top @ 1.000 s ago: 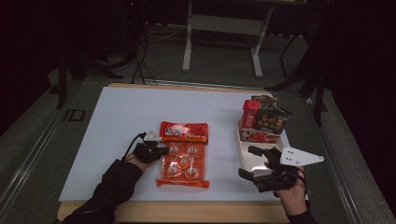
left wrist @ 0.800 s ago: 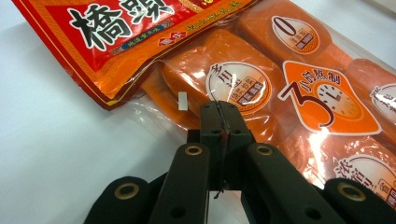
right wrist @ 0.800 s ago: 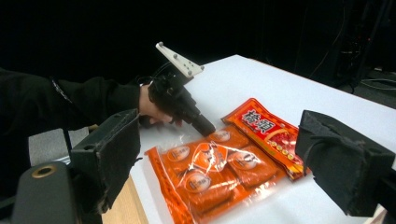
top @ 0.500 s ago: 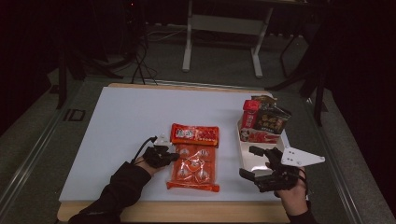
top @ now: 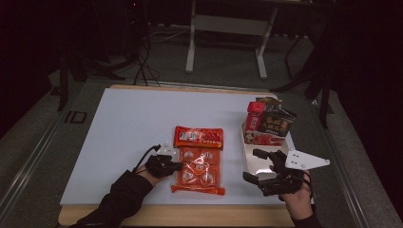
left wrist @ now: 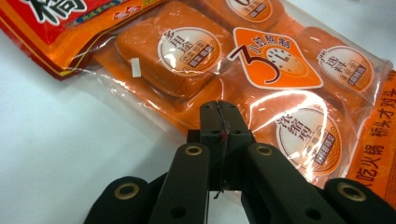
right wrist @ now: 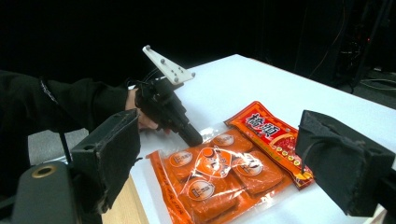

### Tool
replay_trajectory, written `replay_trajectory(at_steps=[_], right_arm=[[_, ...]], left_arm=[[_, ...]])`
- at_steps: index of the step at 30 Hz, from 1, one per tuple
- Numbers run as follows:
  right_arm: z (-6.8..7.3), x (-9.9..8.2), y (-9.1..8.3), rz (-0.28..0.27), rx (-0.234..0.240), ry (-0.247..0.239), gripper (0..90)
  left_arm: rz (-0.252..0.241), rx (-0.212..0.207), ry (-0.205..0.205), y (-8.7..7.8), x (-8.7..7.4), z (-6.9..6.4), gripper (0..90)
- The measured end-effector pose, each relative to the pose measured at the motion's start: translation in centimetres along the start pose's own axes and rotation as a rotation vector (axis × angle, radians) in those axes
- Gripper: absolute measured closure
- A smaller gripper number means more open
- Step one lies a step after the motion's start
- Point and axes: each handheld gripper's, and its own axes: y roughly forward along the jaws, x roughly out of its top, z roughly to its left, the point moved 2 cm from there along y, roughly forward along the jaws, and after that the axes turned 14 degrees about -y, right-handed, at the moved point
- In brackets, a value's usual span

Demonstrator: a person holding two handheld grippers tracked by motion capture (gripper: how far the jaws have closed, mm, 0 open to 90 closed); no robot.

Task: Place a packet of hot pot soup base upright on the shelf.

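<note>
A clear packet of orange blocks [top: 199,167] with a red printed band at its far end lies flat on the white table near the front edge. My left gripper [top: 177,165] is shut, its tips against the packet's left side. In the left gripper view the closed jaws [left wrist: 219,109] rest at the film edge of the packet [left wrist: 280,70]. My right gripper [top: 252,165] is open to the right of the packet, nothing between its jaws. The right gripper view looks between the open jaws [right wrist: 224,154] at the packet [right wrist: 219,175] and at the left gripper [right wrist: 192,137].
A white tray [top: 259,161] lies at the right side of the table, under my right gripper. At its far end stand red and dark snack packets [top: 268,121]. The white table [top: 123,123] stretches bare to the left and back. Dark floor and stand legs surround it.
The left gripper and the orange packet have slid to the right together, toward the tray, and the packet has turned a little. The right gripper has stayed in place, open.
</note>
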Motion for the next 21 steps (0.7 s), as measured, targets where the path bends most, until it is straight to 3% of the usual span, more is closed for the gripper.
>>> replay_trajectory(at_steps=[3,5,8,12,13,14,21], right_arm=[[-0.1,-0.1,-0.1,0.000,-0.002,0.001,14.0],[-0.1,-0.1,-0.2,-0.001,-0.004,-0.002,14.0],[-0.2,-0.2,-0.3,-0.002,-0.005,0.002,14.6],[-0.2,-0.1,-0.4,-0.005,-0.011,-0.003,14.7],[-0.2,-0.1,-0.4,-0.005,-0.013,-0.007,14.7],[-0.2,-0.1,-0.4,-0.006,-0.014,-0.007,14.7],[-0.1,0.0,-0.4,-0.002,-0.019,-0.008,14.6]], left_arm=[[-0.018,0.000,-0.001,-0.2,0.0,0.0,89.5],[-0.069,-0.006,-0.019,-0.8,0.4,0.1,85.0],[-0.081,-0.046,-0.029,-1.4,1.2,0.1,76.4],[-0.064,-0.078,-0.036,-1.8,1.8,-0.2,61.9],[-0.064,-0.078,-0.036,-1.8,1.8,-0.2,60.6],[-0.057,-0.103,-0.036,-1.9,2.0,-0.3,60.0],[-0.078,-0.087,-0.026,-1.9,2.7,0.3,40.7]])
